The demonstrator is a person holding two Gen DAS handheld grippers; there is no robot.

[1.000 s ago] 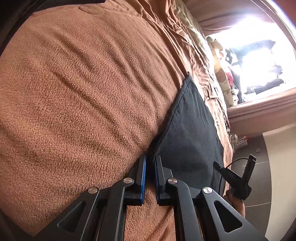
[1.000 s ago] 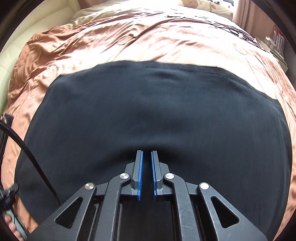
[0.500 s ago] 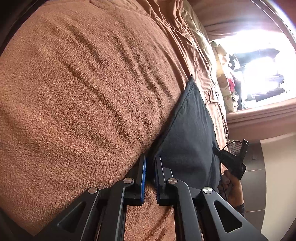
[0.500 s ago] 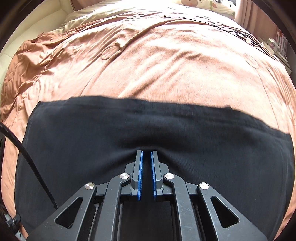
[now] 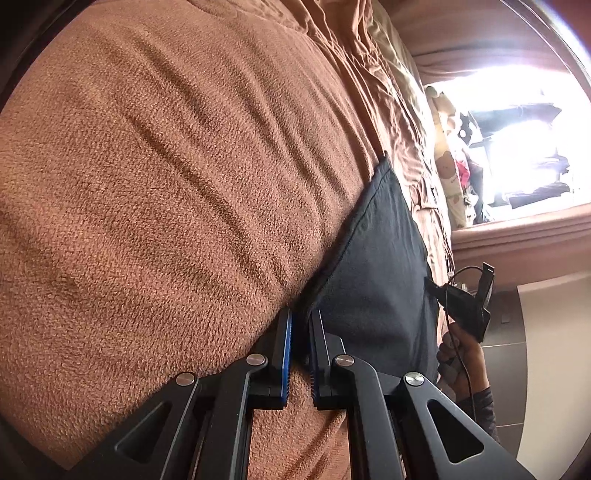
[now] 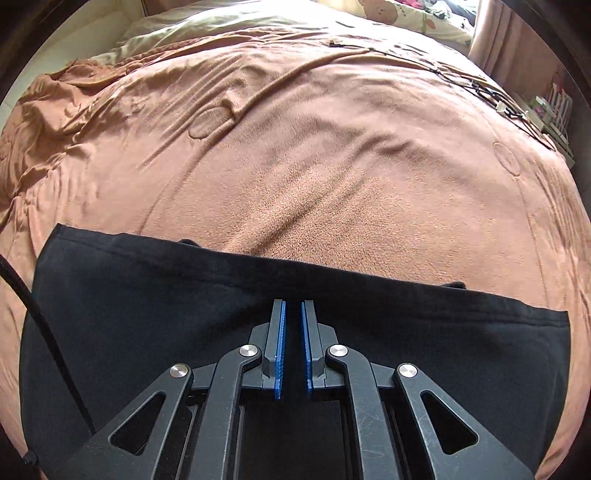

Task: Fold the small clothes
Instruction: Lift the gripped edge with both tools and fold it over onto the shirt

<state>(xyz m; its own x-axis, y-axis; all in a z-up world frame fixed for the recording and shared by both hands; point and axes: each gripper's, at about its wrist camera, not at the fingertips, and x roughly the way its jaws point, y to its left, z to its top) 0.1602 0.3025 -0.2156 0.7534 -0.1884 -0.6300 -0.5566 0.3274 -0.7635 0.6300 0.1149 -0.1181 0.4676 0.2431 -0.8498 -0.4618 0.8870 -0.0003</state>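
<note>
Two grippers nip one black garment lying on a brown blanket; left gripper clenched on its corner; right gripper clenched on the near edge.

There is one black cloth. It lies on one big brown blanket. The blanket covers one bed.

There are two grippers. The left gripper has two fingers with blue pads. The right gripper has two fingers with blue pads too. That makes four blue pads in all.

One hand shows in the left wrist view. One black cord runs down the side of the right wrist view.

One pillow with a bear on it sits at the far end. One pink curtain hangs there too.
</note>
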